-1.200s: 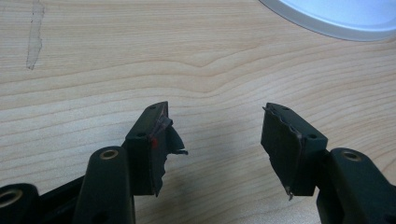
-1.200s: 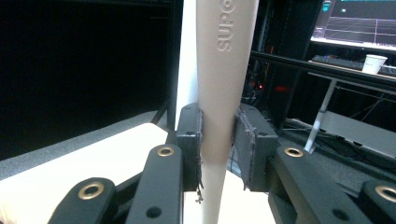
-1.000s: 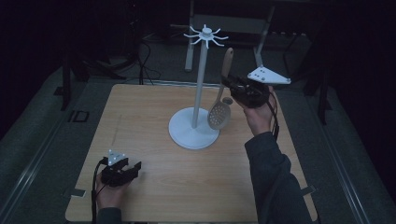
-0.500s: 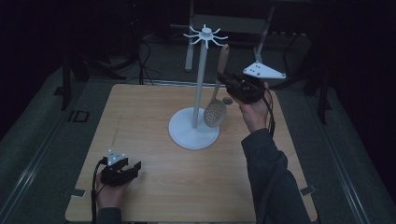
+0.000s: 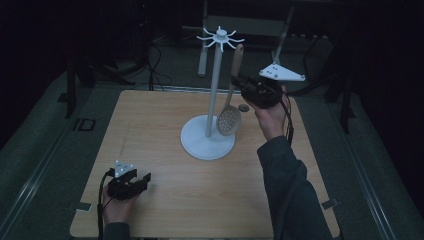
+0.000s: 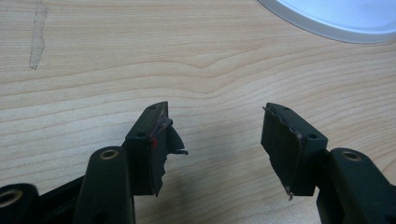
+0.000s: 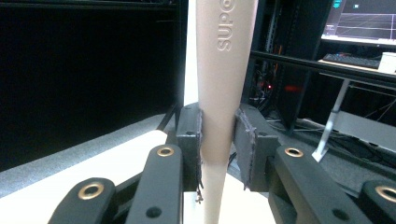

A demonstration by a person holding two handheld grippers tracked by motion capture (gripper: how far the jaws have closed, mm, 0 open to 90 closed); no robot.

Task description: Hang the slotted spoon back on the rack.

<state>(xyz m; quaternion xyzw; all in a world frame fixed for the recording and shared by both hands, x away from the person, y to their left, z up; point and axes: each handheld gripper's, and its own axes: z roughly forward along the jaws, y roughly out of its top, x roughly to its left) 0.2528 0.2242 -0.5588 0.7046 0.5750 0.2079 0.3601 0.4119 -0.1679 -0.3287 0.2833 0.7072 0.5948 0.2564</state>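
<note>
A beige slotted spoon (image 5: pixel 231 100) hangs upright beside the pole of a white hook stand (image 5: pixel 212 90), its perforated bowl low over the stand's round base (image 5: pixel 200 145). My right gripper (image 5: pixel 239 83) is raised above the table and shut on the spoon's handle (image 7: pixel 223 70), which stands between the two pads in the right gripper view. Near the table's front left corner, my left gripper (image 5: pixel 142 180) rests low in a hand. Its jaws stand open over bare wood (image 6: pixel 215 135) with nothing between them.
The stand's top ring of hooks (image 5: pixel 220 37) is just above and left of the spoon's handle end. A small dark round object (image 5: pixel 243 107) lies on the wooden table (image 5: pixel 150 125) behind the spoon. Dark floor, cables and frames surround the table.
The right gripper has risen a little with the spoon, bringing the handle's end closer to the hooks. The left gripper has stayed put.
</note>
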